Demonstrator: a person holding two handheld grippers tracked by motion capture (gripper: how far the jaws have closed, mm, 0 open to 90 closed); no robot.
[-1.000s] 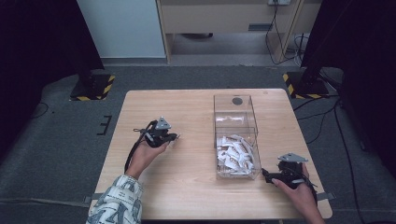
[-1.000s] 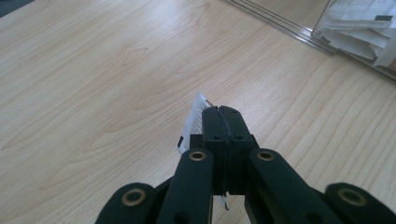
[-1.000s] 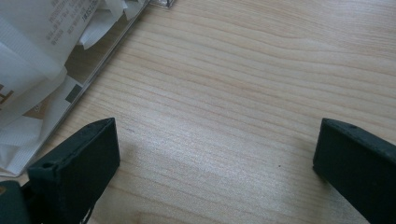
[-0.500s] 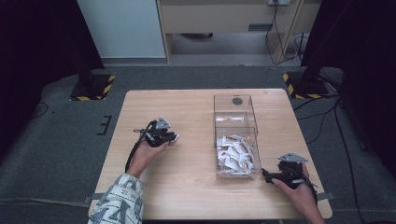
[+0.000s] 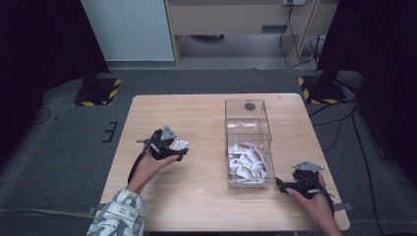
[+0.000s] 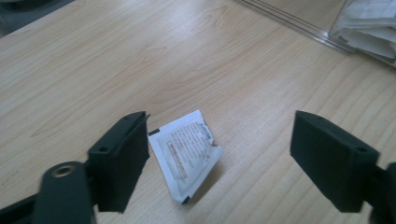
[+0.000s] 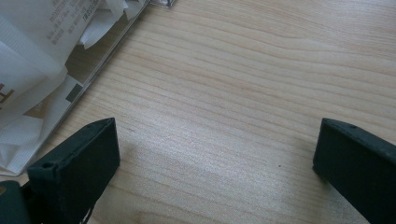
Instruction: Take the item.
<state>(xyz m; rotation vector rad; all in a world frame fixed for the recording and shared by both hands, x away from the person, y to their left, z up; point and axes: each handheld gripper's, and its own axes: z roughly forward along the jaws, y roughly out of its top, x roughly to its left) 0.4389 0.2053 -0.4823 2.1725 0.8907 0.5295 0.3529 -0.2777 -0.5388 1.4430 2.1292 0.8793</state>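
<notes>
Left hand point(image 5: 147, 167): reaching in from the lower left edge of the wooden table point(image 5: 196, 118), patterned sleeve point(image 5: 118, 219) showing at the wrist, and carrying the left gripper point(image 5: 172, 147) low over the left half of the tabletop.
Left gripper state: standing released, its jaws having just been opening; they are flanking the packet without pressing on it (one jaw sitting just beside the packet's corner in the left gripper view).
Packet point(image 6: 187, 151): lying on the bare wood between the left jaws, one edge lifting slightly off the surface, printed side facing up.
Right hand point(image 5: 314, 206): resting near the table's lower right corner, holding the right gripper point(image 5: 290, 186) with its tips pointing toward the near end of the box.
Right gripper state: standing wide apart over bare wood, gripping nothing.
Clear box point(image 5: 248, 142): sitting right of the table's middle, running away from the person.
Box contents: white packets point(image 5: 248, 162) piling in the near part; the far part is looking bare.
</notes>
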